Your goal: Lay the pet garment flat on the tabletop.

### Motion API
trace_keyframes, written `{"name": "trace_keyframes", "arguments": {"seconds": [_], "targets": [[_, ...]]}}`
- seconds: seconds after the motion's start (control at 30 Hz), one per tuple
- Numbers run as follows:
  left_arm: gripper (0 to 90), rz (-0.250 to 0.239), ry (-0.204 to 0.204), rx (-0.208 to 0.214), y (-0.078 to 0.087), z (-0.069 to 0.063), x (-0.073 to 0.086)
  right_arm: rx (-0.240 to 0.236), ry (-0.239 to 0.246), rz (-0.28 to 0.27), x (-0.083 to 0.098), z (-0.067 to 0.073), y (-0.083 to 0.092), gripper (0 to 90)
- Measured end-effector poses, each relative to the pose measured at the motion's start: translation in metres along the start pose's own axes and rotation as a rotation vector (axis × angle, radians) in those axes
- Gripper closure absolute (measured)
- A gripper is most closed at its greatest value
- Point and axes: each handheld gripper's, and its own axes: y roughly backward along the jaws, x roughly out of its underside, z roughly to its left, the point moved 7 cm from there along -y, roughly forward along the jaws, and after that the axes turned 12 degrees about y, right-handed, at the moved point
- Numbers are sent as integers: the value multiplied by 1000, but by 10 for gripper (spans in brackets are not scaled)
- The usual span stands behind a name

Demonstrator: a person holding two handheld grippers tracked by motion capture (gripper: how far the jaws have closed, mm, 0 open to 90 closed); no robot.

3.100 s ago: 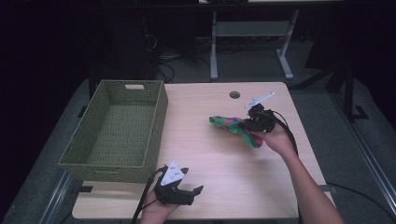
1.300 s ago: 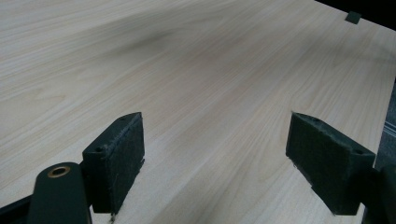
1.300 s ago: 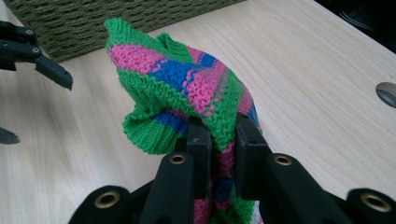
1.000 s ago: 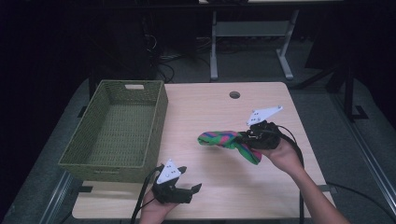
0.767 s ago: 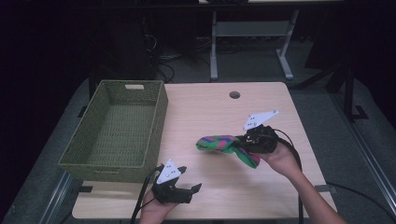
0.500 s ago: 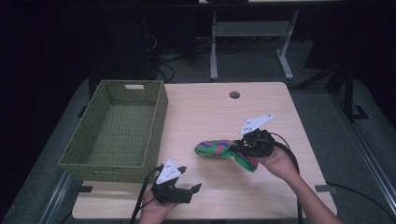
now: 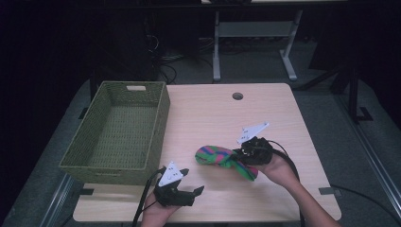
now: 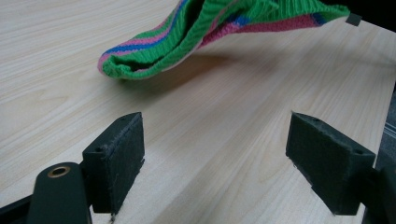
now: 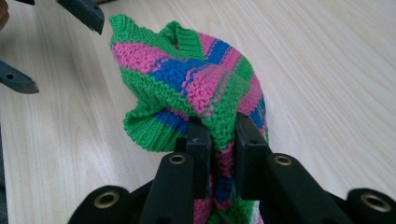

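A knitted sock [image 7: 222, 160] striped green, pink and blue hangs just above the wooden table [image 7: 213, 109], right of centre. My right gripper [image 7: 242, 155] is shut on it; in the right gripper view the pads pinch a fold of the sock [image 9: 196, 84]. My left gripper [image 7: 196, 184] stands open near the table's front edge, its jaws wide apart with nothing between them. In the left gripper view the sock [image 8: 196, 28] hangs beyond the left gripper [image 8: 217, 168], apart from it.
A green woven basket [image 7: 94, 156] with nothing visible inside stands at the table's left side. A round cable hole [image 7: 237, 96] sits near the far edge. A metal frame [image 7: 250, 33] stands on the floor behind the table.
My right gripper has carried the sock down and toward the front of the table, closer to the left gripper. The left gripper has stayed put.
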Motion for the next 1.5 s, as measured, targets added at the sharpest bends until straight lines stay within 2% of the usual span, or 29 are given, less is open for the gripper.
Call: {"name": "trace_keyframes", "arguments": {"seconds": [0.7, 0.9, 0.97, 1.1, 1.23, 1.5], "targets": [[190, -3, 3, -1, 0, 1, 0, -83, 8, 64, 14, 19, -31, 780], [190, -6, 5, -3, 1, 0, -1, -111, 13, 70, 15, 25, -39, 779], [190, -4, 5, -3, 1, 0, -1, -112, 36, 72, 17, 26, -42, 777], [190, -3, 5, -2, 1, 0, 0, -137, 13, 82, 19, 31, -46, 777], [190, -4, 6, -3, 1, 0, -1, -149, 34, 84, 19, 33, -50, 771], [190, -8, 6, -9, 2, 1, -1, -179, 33, 89, 23, 38, -57, 756]]}}
